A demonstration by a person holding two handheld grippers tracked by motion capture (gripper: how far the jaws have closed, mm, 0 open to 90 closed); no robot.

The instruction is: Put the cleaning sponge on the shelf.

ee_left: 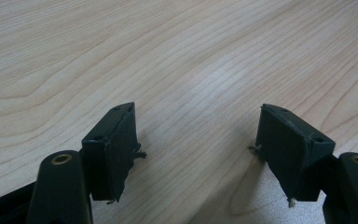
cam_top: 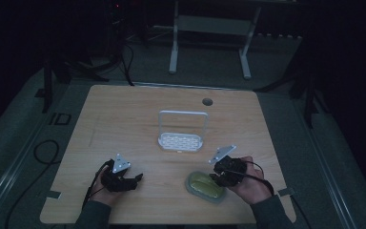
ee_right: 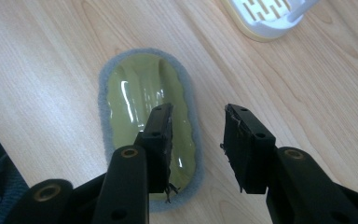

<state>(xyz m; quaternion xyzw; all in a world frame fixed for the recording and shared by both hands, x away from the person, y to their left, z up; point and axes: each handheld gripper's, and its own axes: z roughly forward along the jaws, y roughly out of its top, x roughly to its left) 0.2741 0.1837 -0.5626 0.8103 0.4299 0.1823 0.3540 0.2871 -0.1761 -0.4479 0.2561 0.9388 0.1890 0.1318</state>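
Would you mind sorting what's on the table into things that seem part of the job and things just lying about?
Likely in play:
- green scrubbing pad, under the open right gripper
- white rack
- left gripper, open over bare wood

Just about:
- table
- white frame on the floor behind

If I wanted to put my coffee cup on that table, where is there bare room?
The whole left half of the table is bare, from the white rack across to the left edge, and so is the far right corner. It is crowded near the front: the left gripper, the green scrubber and the right gripper above it.
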